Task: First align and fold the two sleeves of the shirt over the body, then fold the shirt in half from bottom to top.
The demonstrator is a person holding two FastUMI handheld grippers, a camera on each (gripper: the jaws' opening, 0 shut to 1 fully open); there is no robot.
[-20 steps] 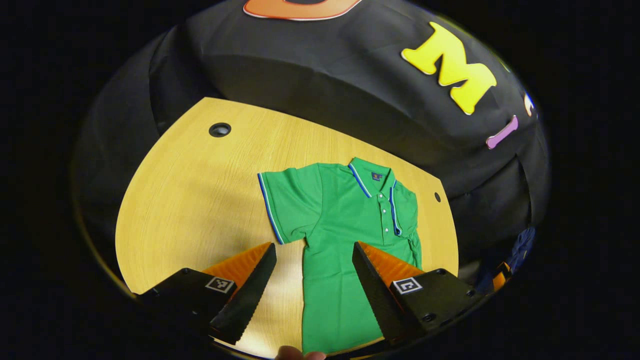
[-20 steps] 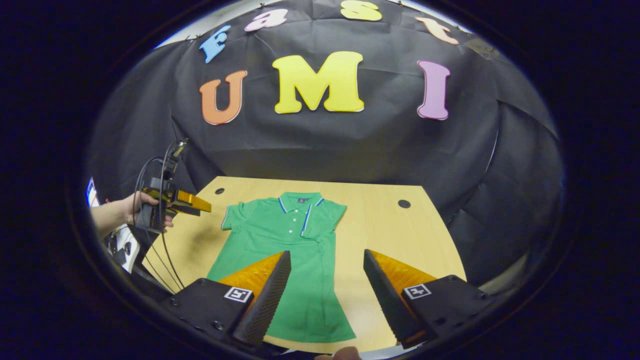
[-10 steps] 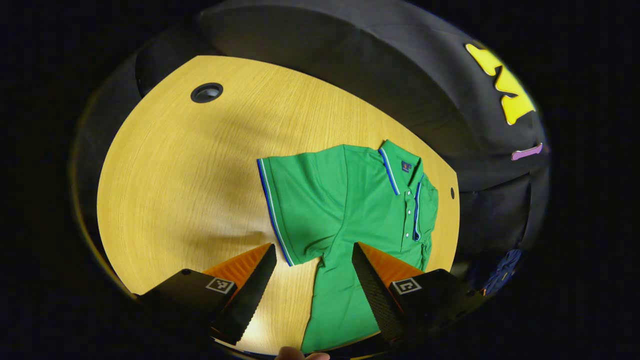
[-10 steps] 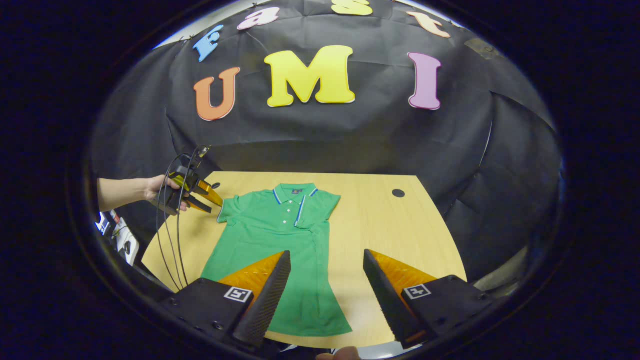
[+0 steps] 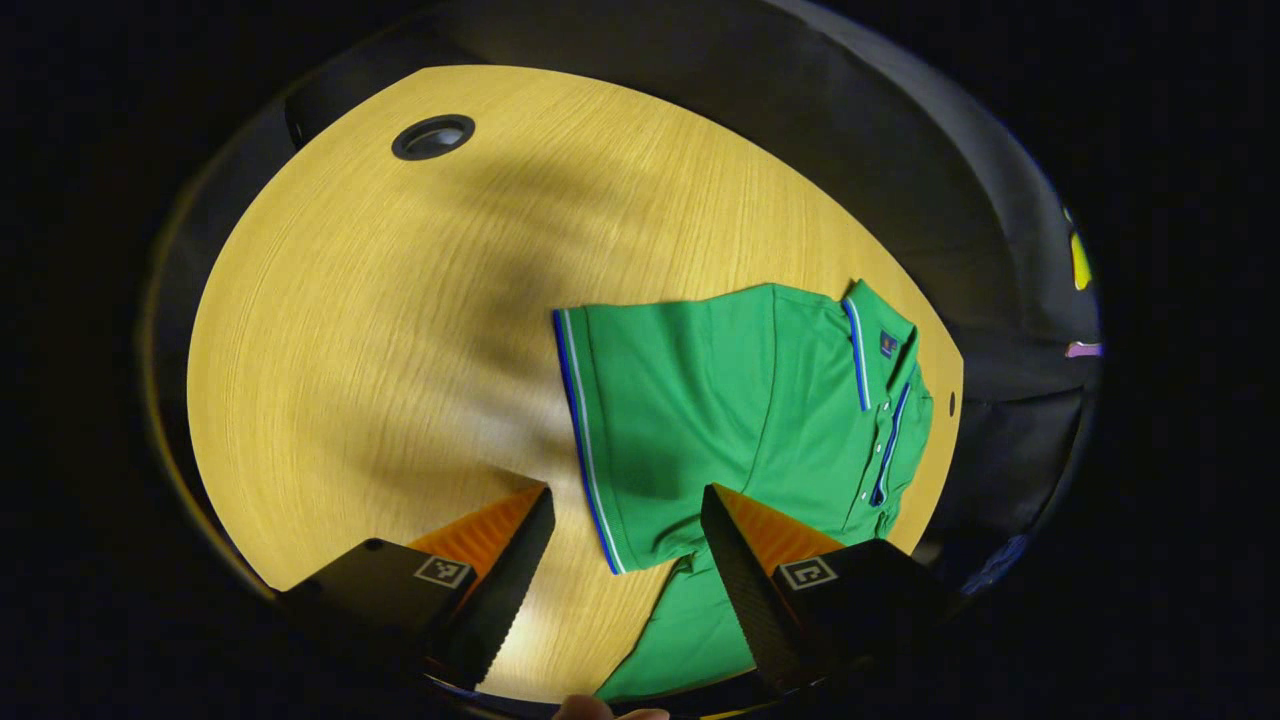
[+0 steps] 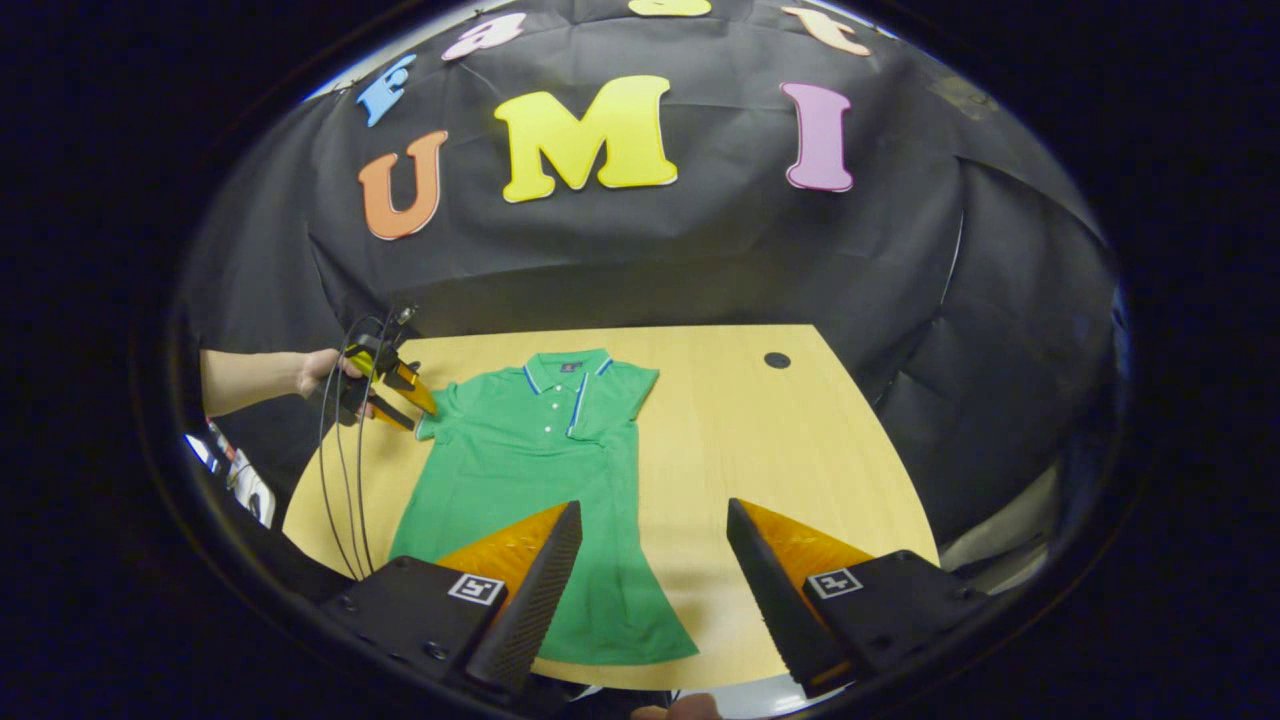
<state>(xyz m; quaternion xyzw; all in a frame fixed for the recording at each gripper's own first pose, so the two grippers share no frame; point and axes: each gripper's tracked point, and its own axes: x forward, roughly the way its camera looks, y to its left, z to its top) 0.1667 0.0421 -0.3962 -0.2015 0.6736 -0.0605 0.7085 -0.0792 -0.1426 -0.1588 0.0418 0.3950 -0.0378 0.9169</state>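
Green shirt [image 6: 520, 470] lies flat, centre-left on the wooden table [image 6: 760, 440]. Left gripper [image 5: 625, 560], fingers wide apart, hangs over the sleeve [image 5: 650, 440] cuff. Right gripper [image 6: 650, 580], also spread, sits lower centre, holding nothing.

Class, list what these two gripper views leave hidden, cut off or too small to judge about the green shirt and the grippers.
1. Shirt hem, left gripper view: cut off at the bottom edge, behind the left gripper fingers.
2. Collar logo, right gripper view: too small to make out.
3. Folded sleeve: how neatly it aligns is too small to judge.
4. Whether the left gripper touches the flat sleeve, right gripper view: too far off.
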